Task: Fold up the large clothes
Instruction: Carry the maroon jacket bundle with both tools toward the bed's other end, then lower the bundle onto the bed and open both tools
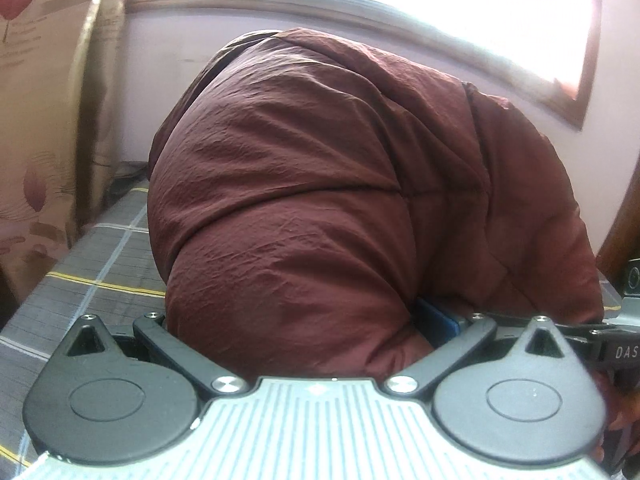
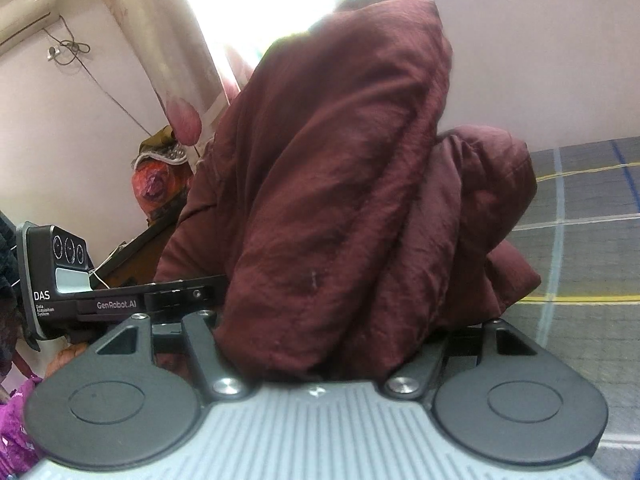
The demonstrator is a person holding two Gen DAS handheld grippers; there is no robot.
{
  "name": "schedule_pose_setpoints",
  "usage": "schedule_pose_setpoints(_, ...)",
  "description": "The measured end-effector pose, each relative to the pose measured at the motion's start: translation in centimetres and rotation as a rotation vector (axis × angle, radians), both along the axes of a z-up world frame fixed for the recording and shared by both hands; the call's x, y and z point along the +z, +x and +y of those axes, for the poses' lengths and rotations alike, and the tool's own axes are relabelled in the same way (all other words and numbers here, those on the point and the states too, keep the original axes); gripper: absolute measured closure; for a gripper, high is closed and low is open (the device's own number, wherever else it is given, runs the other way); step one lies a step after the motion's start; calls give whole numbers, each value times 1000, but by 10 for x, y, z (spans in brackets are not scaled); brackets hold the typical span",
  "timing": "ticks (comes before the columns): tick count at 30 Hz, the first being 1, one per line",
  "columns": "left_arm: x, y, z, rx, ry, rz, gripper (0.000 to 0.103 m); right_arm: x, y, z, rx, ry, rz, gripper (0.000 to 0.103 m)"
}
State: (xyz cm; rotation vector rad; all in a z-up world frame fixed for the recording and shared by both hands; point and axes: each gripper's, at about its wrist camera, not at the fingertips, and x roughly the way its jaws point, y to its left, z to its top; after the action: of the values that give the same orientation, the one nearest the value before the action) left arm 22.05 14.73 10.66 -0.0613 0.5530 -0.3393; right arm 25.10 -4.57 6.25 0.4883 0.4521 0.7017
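- Daylight pours in from a window [image 1: 460,12] behind the scene, so bright that the glass is blown out to pure white in both views.
- The glare spills over the window frame and softens the curtain [image 2: 160,32] beside it.
- The maroon padded coat [image 1: 320,184] is backlit; its near side sits in soft shadow, with creases still readable.
- Both views bend strongly at the edges, with dark corners.
- The right wrist view is slightly smeared along the coat's top edge.
- The hand-held gripper [image 1: 320,336] body up close looks sharp.

Left tool [image 1: 298,320]: black linkage arms, silver screws, ribbed grey body. Right tool [image 2: 320,332]: same build.
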Motion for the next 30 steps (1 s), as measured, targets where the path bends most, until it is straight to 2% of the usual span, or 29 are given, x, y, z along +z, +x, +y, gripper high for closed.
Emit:
schedule_pose_setpoints(8,-18,29,15,35,9,41,0,-17,17,-16,22,-6,33,34)
schedule_pose_setpoints(13,-35,42,30,30,-35,77,0,-42,29,-45,21,13,91,34)
schedule_pose_setpoints(16,-39,39,33,21,-40,70,0,-59,33,-64,32,48,134,27)
schedule_pose_setpoints(18,-39,37,36,18,-53,68,0,-71,35,-76,43,84,174,17)
schedule_pose_setpoints(20,-40,35,42,22,-83,70,0,-77,39,-87,59,111,216,13)
schedule_pose_setpoints(21,-40,33,46,28,-103,74,0,-78,39,-92,56,111,230,6)
schedule_pose_setpoints(23,-38,29,51,42,-126,76,0,-79,36,-101,56,122,256,0)
schedule_pose_setpoints(27,-29,11,52,70,-109,32,0,-68,13,-127,-4,160,235,0)
schedule_pose_setpoints(30,-25,6,55,84,-114,32,0,-57,-5,-144,-69,167,211,0)
